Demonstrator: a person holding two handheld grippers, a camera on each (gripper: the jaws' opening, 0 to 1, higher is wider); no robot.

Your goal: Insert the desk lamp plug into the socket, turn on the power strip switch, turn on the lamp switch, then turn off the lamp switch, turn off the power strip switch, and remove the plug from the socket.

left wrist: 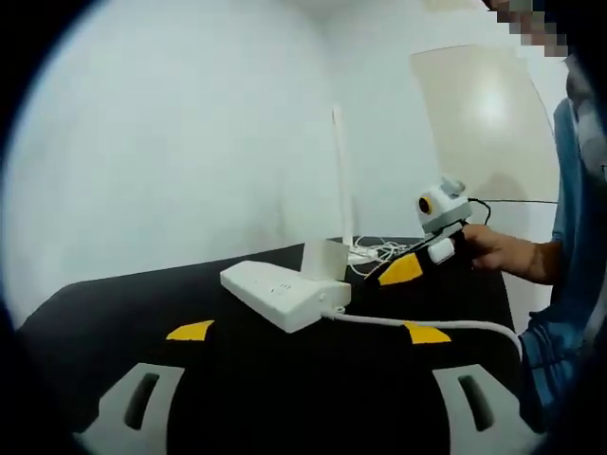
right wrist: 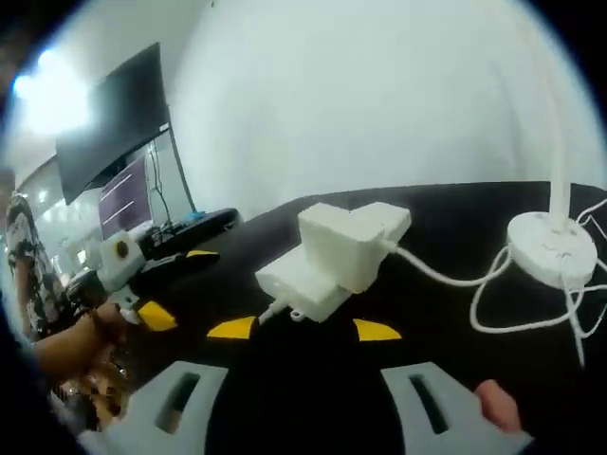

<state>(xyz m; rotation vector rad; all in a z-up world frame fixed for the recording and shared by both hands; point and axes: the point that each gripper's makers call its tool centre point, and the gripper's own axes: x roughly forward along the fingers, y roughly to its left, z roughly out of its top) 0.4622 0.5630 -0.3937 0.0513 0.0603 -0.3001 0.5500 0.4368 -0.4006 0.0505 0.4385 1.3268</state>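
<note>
Two wide, empty claws, left claw point(left wrist: 303, 403) and right claw point(right wrist: 308, 403), face the power strip point(left wrist: 283, 294) with lamp base point(right wrist: 553, 248) beyond.

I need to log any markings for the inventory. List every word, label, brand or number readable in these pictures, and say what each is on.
No text can be read in either view.
Power strip: faint dark marks on its top face, too small and blurred to read.
Monitor: lit lines on its screen, too blurred to read.
Plug adapter and lamp base: plain white, no visible marking.
</note>
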